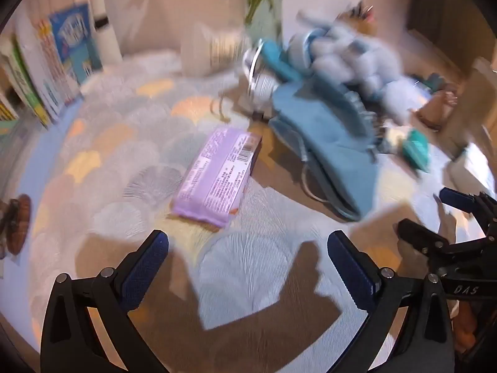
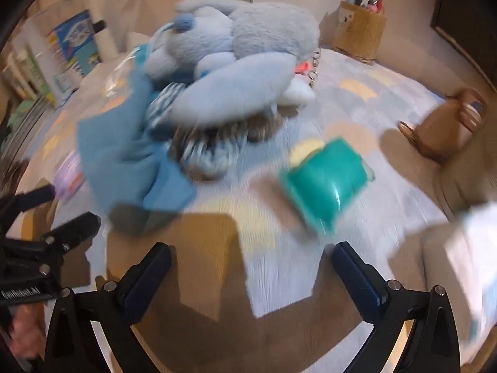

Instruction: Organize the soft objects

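Observation:
A blue plush toy (image 2: 236, 62) lies on a pile with a blue cloth (image 2: 124, 155) and striped socks (image 2: 205, 152) at the middle of the patterned tablecloth (image 2: 357, 115). A teal soft pack (image 2: 326, 180) lies just ahead of my right gripper (image 2: 248, 267), which is open and empty. In the left wrist view a purple pack (image 1: 217, 177) lies ahead of my open, empty left gripper (image 1: 248, 251); the blue cloth (image 1: 326, 143) and plush toy (image 1: 357, 59) lie to the far right. The right gripper (image 1: 435, 217) shows at the right edge there.
Books (image 1: 62, 62) stand at the far left. A white bottle (image 1: 102, 15) and a glass vase (image 1: 264, 9) stand at the back. A wooden pen holder (image 2: 360, 34) is back right, a brown jug (image 2: 447, 127) at the right. Both views are motion-blurred.

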A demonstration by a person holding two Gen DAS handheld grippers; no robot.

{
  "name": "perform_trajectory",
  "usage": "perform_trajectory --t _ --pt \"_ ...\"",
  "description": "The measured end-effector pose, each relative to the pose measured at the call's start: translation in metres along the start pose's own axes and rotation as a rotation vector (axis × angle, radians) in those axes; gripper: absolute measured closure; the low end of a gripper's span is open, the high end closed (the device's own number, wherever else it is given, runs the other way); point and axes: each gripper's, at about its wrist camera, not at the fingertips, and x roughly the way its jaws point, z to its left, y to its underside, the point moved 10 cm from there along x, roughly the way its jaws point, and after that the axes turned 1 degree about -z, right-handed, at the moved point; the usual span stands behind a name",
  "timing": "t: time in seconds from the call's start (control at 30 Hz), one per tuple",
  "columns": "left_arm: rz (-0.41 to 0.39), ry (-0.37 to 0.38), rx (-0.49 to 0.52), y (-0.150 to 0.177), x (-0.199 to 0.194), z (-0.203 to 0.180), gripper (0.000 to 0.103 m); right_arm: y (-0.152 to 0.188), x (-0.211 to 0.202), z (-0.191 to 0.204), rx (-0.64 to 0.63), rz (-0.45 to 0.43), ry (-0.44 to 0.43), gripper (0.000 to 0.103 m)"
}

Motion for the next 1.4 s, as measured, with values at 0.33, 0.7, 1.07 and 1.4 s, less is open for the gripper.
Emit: perform_trajectory --t 0.33,0.7,1.07,1.4 --pt "-0.310 -0.078 0.054 -0.067 -0.032 -0.004 0.001 -0.065 -0.101 -0.011 -0.013 -0.515 0.067 0.000" --pt "-0.253 -0.014 -0.013 -0.051 0.008 0.006 0.001 -0.075 -0.025 -0.018 0.072 -0.393 0.031 0.000" --pt "-0.241 -0.015 -0.043 -0.048 0.009 0.012 0.001 -0.071 -0.023 -0.010 0.007 -0.390 0.106 0.000" --pt "-0.235 -0.063 0.009 -0.048 0.008 0.003 0.001 -0.069 -0.019 -0.014 0.024 -0.368 0.081 0.000"
